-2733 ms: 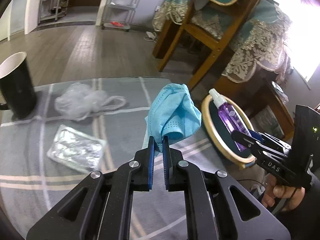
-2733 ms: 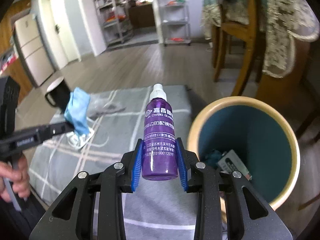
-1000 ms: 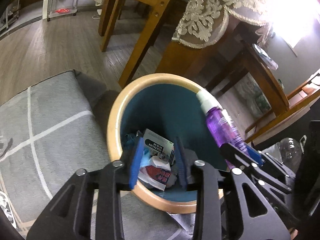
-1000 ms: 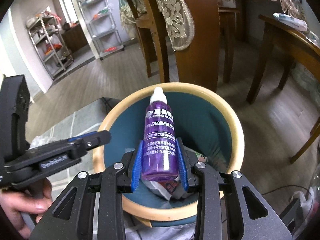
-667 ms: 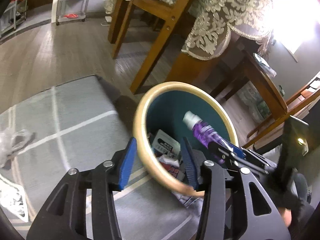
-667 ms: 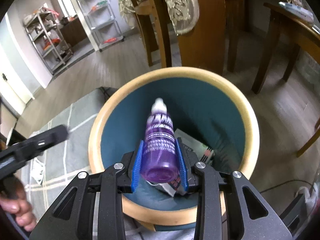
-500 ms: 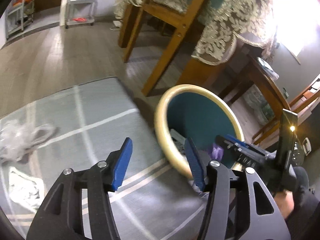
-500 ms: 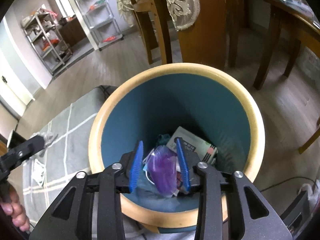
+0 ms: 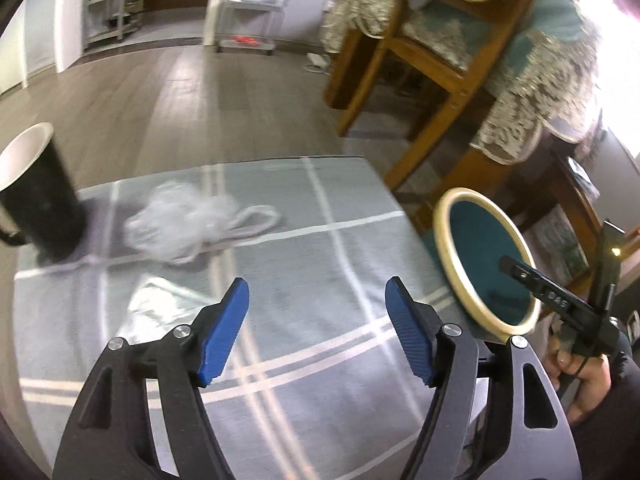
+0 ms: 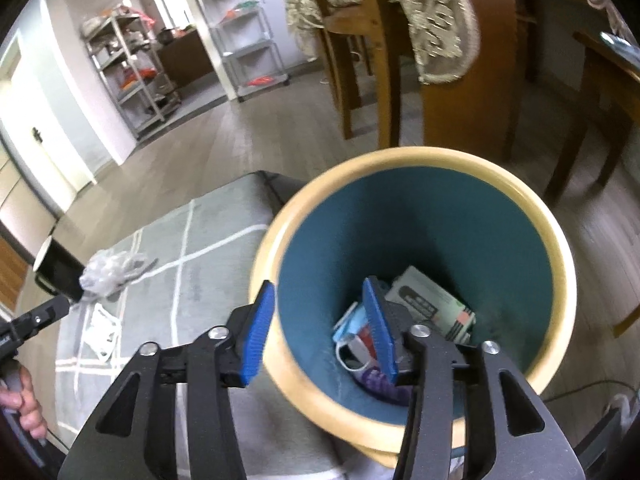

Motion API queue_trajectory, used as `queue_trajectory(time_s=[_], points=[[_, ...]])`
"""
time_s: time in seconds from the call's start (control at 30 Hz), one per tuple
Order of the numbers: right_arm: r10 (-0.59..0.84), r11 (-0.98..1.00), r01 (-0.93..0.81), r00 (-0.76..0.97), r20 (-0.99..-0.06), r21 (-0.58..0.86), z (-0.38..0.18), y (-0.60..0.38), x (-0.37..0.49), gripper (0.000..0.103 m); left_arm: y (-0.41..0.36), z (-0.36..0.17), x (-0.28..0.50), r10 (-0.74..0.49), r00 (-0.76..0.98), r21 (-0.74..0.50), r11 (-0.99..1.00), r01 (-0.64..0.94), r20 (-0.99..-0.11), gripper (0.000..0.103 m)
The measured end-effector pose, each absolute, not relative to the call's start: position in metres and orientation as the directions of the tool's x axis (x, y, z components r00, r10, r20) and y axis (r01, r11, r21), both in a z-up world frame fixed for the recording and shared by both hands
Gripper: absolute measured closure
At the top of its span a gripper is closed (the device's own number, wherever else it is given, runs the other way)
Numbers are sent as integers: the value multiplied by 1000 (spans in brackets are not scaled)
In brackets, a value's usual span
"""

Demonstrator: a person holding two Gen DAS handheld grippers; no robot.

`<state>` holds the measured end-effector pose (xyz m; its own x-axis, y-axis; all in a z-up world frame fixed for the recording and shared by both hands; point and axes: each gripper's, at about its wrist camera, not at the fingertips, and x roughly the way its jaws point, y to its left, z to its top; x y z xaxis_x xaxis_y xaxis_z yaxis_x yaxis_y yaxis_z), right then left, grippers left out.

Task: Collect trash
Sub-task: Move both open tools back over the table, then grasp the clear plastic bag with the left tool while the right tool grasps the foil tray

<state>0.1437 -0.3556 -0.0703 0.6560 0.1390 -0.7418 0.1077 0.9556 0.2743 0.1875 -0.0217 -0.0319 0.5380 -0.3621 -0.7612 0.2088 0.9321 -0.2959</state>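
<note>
The left tool (image 9: 316, 330) hangs over a grey cloth-covered desk (image 9: 304, 216), its blue-padded jaws wide, opening further, with nothing between them. Just beyond them, to the left, lies a flat silvery foil packet (image 9: 164, 306); farther off sits a crumpled clear plastic bag (image 9: 188, 226) with looped handles, and a black mug (image 9: 38, 196) stands at the far left edge. The right tool (image 10: 318, 330) hovers above a round bin (image 10: 558, 240) with a pale rim and teal inside, off the desk's right edge; its jaws are partway apart and opening, empty, the left one outside the rim. In the bin lie a purple bottle (image 10: 378, 386), a blue face mask (image 10: 348, 326) and a small printed box (image 10: 430, 304). The plastic bag looks light, soft and slippery, likely best pinched at a bunched fold or a handle loop. The foil packet seems thin and lies flat, so a raised edge or corner is probably the place to grip.
</note>
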Motion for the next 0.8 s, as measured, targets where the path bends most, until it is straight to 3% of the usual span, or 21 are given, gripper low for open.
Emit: queue_trajectory(time_s=[0.27, 0.8], points=[[164, 967, 44, 653, -739, 252, -67, -326, 148, 46, 17, -34, 195, -293, 570, -272, 954, 125, -767, 31], [236, 971, -108, 598, -766, 214, -83, -268, 157, 43, 36, -62, 251, -204, 548, -171, 979, 111, -811, 31]])
